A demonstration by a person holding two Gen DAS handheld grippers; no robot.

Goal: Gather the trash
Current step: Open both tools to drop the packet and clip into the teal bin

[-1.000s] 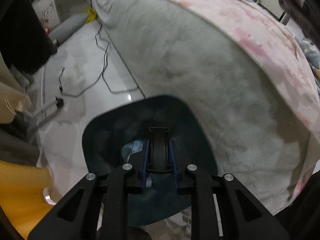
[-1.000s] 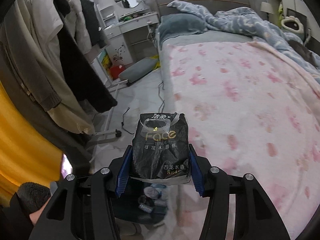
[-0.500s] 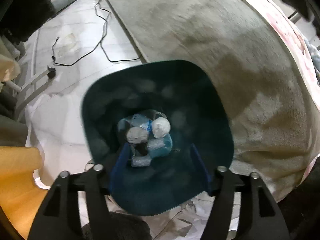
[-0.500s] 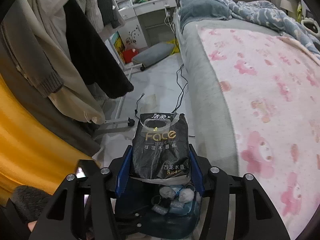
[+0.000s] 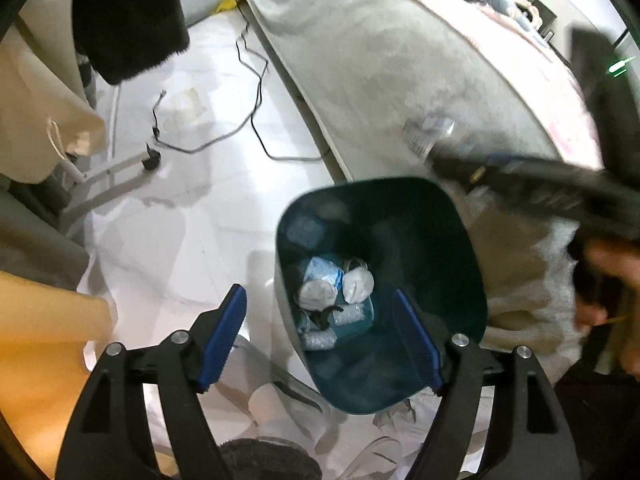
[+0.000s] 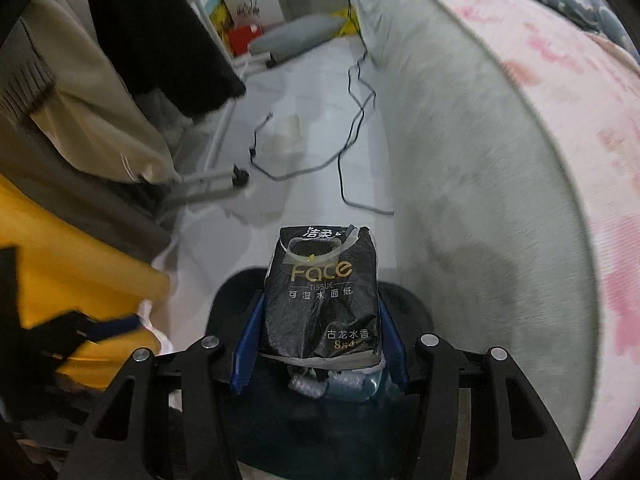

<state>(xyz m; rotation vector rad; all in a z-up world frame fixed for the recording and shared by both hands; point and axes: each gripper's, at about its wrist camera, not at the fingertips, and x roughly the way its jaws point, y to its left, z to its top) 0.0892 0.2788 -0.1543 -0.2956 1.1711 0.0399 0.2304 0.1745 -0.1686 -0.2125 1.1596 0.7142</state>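
**Tissue pack over the bin**

Fuzzy grey bed side [image 5: 400, 80] at 1 o'clock. Smooth, rounded teal bin [image 5: 460, 264] holds crumpled white wads [image 5: 358, 284]. Right gripper [image 6: 320, 344] is clamped on the crinkly black tissue pack [image 6: 320, 292] above it. Left gripper [image 5: 324, 340] has just been opening, jaws apart, nothing between them.

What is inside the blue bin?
The bin holds white wads, crinkly clear wrappers and something teal at the bottom. Whatever lies under that pile is covered.
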